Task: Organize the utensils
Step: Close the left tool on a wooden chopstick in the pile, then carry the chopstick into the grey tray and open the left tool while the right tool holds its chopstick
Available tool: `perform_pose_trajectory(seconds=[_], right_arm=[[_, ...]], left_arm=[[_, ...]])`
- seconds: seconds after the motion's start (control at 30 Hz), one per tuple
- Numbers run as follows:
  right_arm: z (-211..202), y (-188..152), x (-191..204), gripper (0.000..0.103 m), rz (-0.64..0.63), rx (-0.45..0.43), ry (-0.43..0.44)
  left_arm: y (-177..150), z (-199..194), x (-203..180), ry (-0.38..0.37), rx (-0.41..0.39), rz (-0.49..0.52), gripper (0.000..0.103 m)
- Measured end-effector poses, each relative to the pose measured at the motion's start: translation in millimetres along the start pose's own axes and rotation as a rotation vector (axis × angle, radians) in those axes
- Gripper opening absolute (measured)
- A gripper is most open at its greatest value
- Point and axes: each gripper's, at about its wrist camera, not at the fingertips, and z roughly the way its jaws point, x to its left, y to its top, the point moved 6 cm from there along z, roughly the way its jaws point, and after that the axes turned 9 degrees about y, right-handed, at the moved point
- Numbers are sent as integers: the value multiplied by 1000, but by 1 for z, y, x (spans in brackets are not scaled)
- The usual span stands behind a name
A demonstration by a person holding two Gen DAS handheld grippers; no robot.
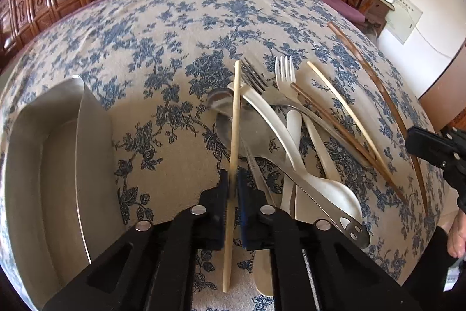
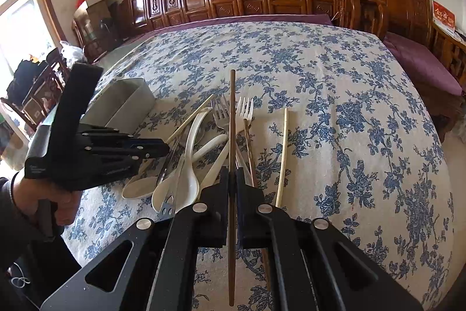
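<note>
Left of the left tool (image 1: 232, 188), which is clamped on a pale chopstick (image 1: 234, 118) running lengthwise along its fingers, the metal holder (image 1: 58, 153) sits nearer than to the right tool (image 2: 232, 188), gripping a brown chopstick (image 2: 232, 118).

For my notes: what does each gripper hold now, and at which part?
Left gripper: pale chopstick, gripped on its lower half. Right gripper: brown chopstick, near mid-length.
</note>
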Motion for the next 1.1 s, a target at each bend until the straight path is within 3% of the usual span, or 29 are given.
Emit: perform_pose_trajectory(seconds=[0.2,0.57,0.83,1.1], right_arm=[[-2,1,4,6,-6,-4,1],[-12,11,35,6,-35,-21,0],[-8,17,69,6,-63,-27,7],[11,27,96,6,-57,-32,27]], left_arm=[[-2,-7,4,9,-8,-11,4],[-4,-73,16,-1,-108,-14,4],[-2,-112,43,-2,-193,-20,4],[-6,-116,85,29,-212,-17,4]])
